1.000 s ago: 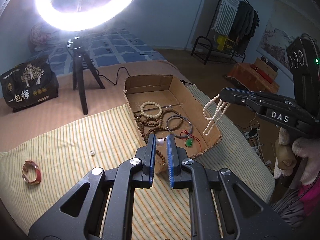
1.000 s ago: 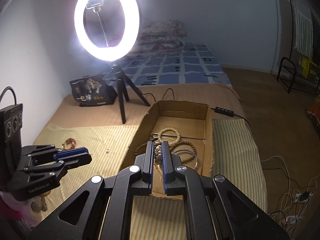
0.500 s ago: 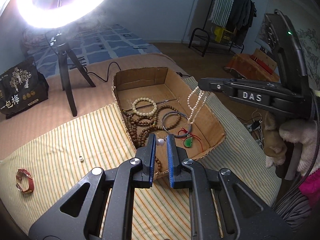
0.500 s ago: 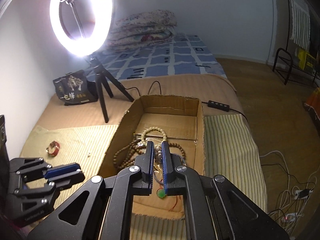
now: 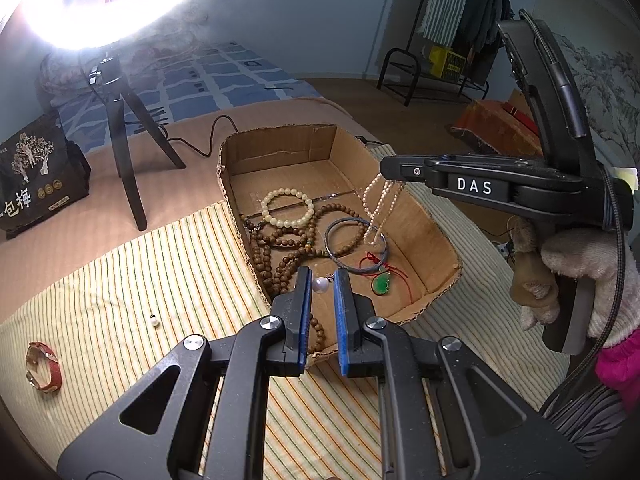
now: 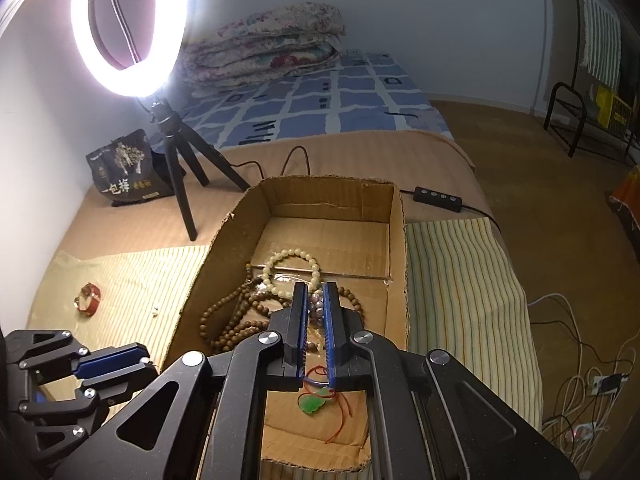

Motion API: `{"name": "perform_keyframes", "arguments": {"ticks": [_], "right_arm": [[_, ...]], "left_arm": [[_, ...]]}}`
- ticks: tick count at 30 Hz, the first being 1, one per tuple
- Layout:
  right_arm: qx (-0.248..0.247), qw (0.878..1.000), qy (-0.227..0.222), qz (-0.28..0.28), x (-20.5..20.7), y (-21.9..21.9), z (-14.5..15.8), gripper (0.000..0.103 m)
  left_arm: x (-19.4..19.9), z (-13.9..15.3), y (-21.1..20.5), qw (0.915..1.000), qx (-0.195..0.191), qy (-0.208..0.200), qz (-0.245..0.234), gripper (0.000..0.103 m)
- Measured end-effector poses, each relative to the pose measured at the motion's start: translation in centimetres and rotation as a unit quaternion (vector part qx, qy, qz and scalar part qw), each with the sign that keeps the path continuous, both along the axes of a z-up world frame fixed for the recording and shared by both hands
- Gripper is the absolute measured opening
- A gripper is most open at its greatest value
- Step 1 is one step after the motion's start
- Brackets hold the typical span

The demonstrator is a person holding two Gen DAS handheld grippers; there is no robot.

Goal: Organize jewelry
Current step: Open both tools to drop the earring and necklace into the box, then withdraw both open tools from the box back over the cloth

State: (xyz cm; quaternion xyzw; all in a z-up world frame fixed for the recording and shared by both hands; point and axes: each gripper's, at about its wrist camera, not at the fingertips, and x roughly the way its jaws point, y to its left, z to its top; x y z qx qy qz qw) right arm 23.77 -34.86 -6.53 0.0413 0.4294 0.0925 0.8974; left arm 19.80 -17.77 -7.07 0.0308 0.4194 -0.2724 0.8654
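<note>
Your right gripper (image 5: 390,172), jaws clamped on the white pearl strand (image 5: 378,210), descended until it dangled inside the brown cardboard box (image 5: 436,236); release was next. Left gripper (image 5: 320,284) jaws pinched a pearl earring (image 5: 321,284).

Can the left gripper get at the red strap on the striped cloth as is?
Probably not yet. The left gripper is shut on a pearl earring, so its jaws are taken. The path to the red strap on the striped cloth looks clear.
</note>
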Motion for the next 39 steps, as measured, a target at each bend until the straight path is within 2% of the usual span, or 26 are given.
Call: {"name": "perform_keyframes", "arguments": {"ticks": [9, 11, 12, 13, 15, 17, 19, 21, 27, 39], "right_arm": [[0.0, 1.0, 0.005, -0.001, 0.1, 0.03, -0.14, 0.006], [-0.002, 1.0, 0.006, -0.001, 0.13, 0.08, -0.26, 0.008], [-0.004, 1.0, 0.006, -0.001, 0.07, 0.06, -0.22, 0.017], [-0.007, 1.0, 0.005, -0.002, 0.05, 0.08, -0.24, 0.023], [-0.01, 1.0, 0.0, -0.004, -0.02, 0.14, -0.14, 0.049], [-0.016, 1.0, -0.008, -0.008, -0.14, 0.17, 0.09, 0.054], [-0.023, 1.0, -0.01, -0.011, -0.06, 0.2, 0.21, 0.061], [-0.03, 0.999, -0.013, -0.018, -0.04, 0.19, 0.27, 0.074], [-0.037, 0.999, -0.015, -0.026, 0.01, 0.17, 0.4, 0.076], [-0.039, 0.999, -0.01, -0.033, -0.29, 0.24, 0.55, 0.079]], "left_arm": [[0.14, -0.09, 0.01, 1.0, 0.0, 0.0, 0.005, 0.009], [0.12, -0.11, 0.01, 1.0, 0.002, 0.0, 0.005, 0.018], [0.1, -0.1, 0.04, 1.0, 0.001, -0.001, 0.005, 0.036], [0.07, -0.08, 0.05, 1.0, -0.001, -0.002, 0.005, 0.044], [-0.01, -0.04, 0.0, 1.0, 0.002, -0.005, 0.006, 0.044], [-0.07, -0.08, -0.07, 0.9999, 0.007, -0.007, 0.005, 0.046], [-0.1, -0.13, -0.04, 0.9999, 0.008, -0.007, 0.006, 0.057], [-0.23, -0.09, -0.04, 0.9999, 0.008, -0.008, 0.007, 0.061], [-0.36, 0.11, -0.01, 0.9998, 0.01, -0.009, 0.013, 0.068], [-0.69, 0.4, 0.11, 0.9997, 0.014, -0.011, 0.019, 0.072]]}}
